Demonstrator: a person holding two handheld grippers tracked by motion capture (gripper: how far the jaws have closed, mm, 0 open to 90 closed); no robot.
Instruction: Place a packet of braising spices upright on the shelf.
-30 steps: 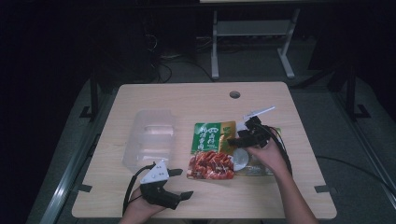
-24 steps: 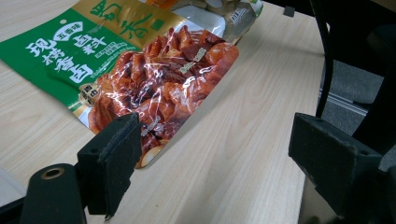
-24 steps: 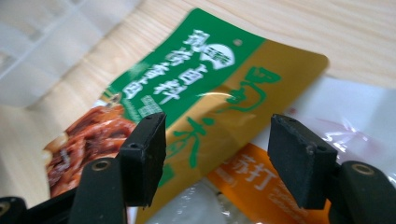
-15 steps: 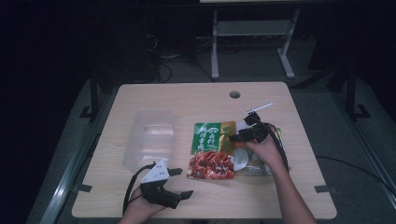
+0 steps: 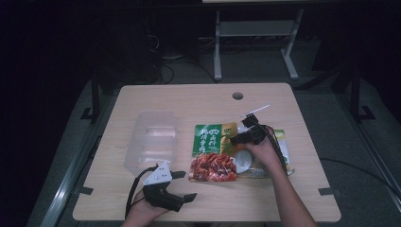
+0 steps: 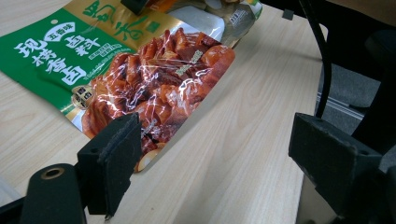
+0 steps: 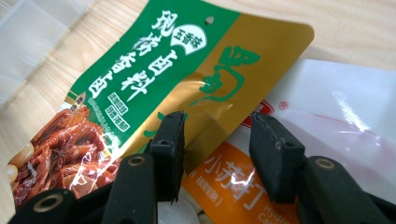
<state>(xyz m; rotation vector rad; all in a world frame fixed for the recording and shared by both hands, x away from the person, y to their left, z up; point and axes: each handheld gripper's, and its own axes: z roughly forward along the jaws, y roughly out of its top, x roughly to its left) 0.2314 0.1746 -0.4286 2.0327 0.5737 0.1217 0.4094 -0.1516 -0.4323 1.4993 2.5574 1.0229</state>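
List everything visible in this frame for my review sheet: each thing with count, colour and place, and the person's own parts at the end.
Table: one, light wood, centre of the high view.
Clear plastic container: one, transparent, left part of the table.
Green and gold food pouch: one, with a picture of red-brown food, middle of the table, overlapping the other pouch.
White and orange pouch: one, lying under the green pouch's right edge.
Cable hole: one, dark, far edge of the table.
Metal stand: one, pale grey, on the floor beyond the table.
Left claw: one, black, near the table's front edge, jaws apart, nothing between them.
Right claw: one, black, jaws have just been closing around the green pouch's gold edge.
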